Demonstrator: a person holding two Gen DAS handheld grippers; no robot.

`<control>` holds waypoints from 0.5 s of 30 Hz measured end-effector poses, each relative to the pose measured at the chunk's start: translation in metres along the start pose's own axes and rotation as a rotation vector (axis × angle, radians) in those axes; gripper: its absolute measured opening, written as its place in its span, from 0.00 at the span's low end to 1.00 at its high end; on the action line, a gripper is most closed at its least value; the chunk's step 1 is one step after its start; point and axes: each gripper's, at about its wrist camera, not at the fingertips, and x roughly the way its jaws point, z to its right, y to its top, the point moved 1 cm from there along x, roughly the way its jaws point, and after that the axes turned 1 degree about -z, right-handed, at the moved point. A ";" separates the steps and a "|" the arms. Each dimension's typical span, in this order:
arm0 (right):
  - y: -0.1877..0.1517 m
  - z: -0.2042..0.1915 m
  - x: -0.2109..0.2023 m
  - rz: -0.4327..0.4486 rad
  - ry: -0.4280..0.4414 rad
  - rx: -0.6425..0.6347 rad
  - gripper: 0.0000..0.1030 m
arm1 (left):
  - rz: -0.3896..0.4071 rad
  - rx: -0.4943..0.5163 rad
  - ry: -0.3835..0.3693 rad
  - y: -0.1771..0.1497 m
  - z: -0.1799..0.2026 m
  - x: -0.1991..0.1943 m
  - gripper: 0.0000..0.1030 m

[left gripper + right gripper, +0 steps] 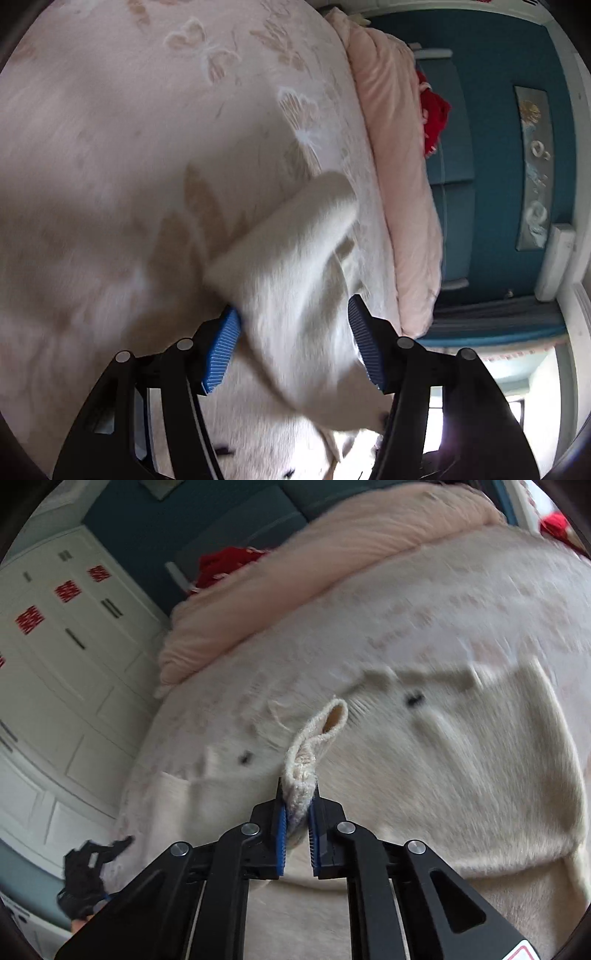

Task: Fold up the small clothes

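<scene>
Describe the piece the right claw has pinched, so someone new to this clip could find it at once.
Start from the pale floral bedspread and the cream fuzzy garment spread on it. At its near edge, a narrow cuff-like strip rises into the right claw. Unlike the flat cloth around it, it stands up and ends in an open loop.

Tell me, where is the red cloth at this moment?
In the right wrist view the red cloth lies at the upper left, behind the rolled pink blanket, against the blue headboard.

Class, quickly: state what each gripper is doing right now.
Left gripper: open, cream garment between its fingers.
Right gripper: shut on the garment's edge.
</scene>
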 end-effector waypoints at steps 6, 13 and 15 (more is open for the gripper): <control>0.053 0.006 -0.063 0.199 -0.053 -0.001 0.08 | 0.023 0.092 0.034 -0.001 0.024 0.006 0.26; -0.003 0.150 -0.014 -0.046 -0.326 0.166 0.08 | -0.061 0.186 0.152 -0.034 0.016 0.045 0.13; -0.005 0.163 -0.022 -0.020 -0.286 0.210 0.08 | -0.044 0.214 0.164 -0.039 0.015 0.046 0.13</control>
